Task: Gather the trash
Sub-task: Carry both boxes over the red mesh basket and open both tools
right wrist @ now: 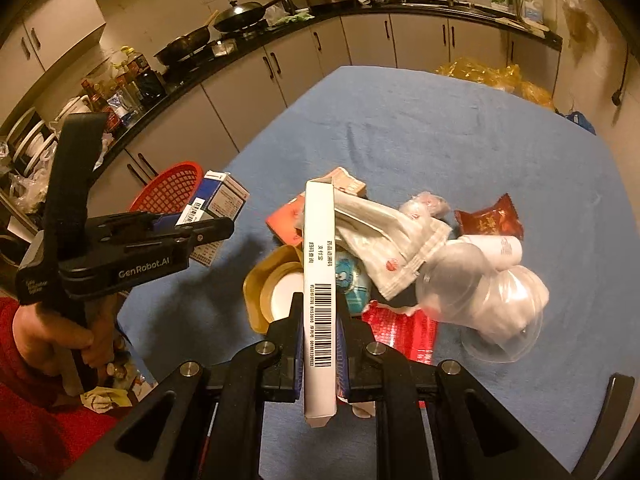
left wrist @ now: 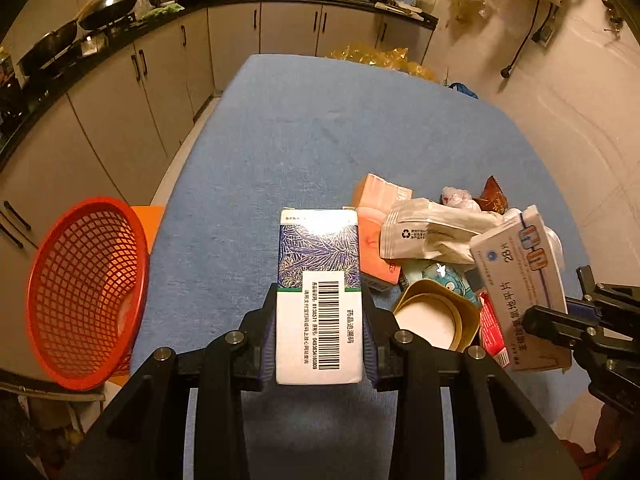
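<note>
- The left gripper (left wrist: 319, 344) has its jaws squeezed on a blue and white box (left wrist: 319, 280) with a barcode on it. The box sticks out forward from between the two pads, up above the blue table (left wrist: 312, 128).
- The right gripper (right wrist: 320, 354) has its jaws squeezed on a thin white box (right wrist: 319, 280). That box stands on its narrow edge and also shows a barcode. From the left camera the same box shows its wide white face with blue print, off to the right side.
- Under and beside the two boxes is a heap of trash on the table. In the heap are a crumpled white wrapper (right wrist: 384, 240), a gold round lid (left wrist: 436, 316) with a white middle, a small blue cartoon packet (right wrist: 352, 280) and a flat orange box (left wrist: 376, 240).
- There is also a red shiny bag (right wrist: 404, 328), a dark red snack wrapper (right wrist: 490, 218) and some clear plastic cups (right wrist: 488, 300) lying on their sides at the right of the heap.
- A red mesh basket (left wrist: 86, 292) sits at the left edge of the table, tipped so its open side faces the camera. It is near the left gripper but not touching it.
- A hand (right wrist: 60, 344) with a red sleeve (right wrist: 36, 408) holds the handle of the left gripper.
- Behind the table is a long dark kitchen counter (left wrist: 120, 36) with pans on it and pale cupboard doors below.
- A yellow plastic bag (right wrist: 492, 72) lies past the far end of the table.
</note>
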{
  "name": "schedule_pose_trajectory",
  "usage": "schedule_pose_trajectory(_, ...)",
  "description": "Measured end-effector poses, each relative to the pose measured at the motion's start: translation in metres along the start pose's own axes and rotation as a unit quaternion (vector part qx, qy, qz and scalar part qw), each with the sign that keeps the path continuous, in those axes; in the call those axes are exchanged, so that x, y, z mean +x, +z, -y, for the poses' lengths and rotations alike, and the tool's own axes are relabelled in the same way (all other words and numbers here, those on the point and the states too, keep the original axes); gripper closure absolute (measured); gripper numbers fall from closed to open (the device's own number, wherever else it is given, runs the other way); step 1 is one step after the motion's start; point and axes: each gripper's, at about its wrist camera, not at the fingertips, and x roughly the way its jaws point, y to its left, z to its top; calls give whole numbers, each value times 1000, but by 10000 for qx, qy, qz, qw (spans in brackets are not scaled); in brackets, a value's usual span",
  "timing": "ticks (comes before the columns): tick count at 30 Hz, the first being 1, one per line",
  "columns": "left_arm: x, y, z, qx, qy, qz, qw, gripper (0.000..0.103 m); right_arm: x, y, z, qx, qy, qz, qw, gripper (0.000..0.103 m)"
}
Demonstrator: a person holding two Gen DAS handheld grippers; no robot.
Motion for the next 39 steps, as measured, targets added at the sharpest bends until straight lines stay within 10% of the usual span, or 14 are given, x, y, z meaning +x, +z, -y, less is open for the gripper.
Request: schedule_pose_trajectory(39, -56, -22, -138, -861, 537, 426, 9939, 70, 56, 68, -131, -553, 786, -377, 9947, 89)
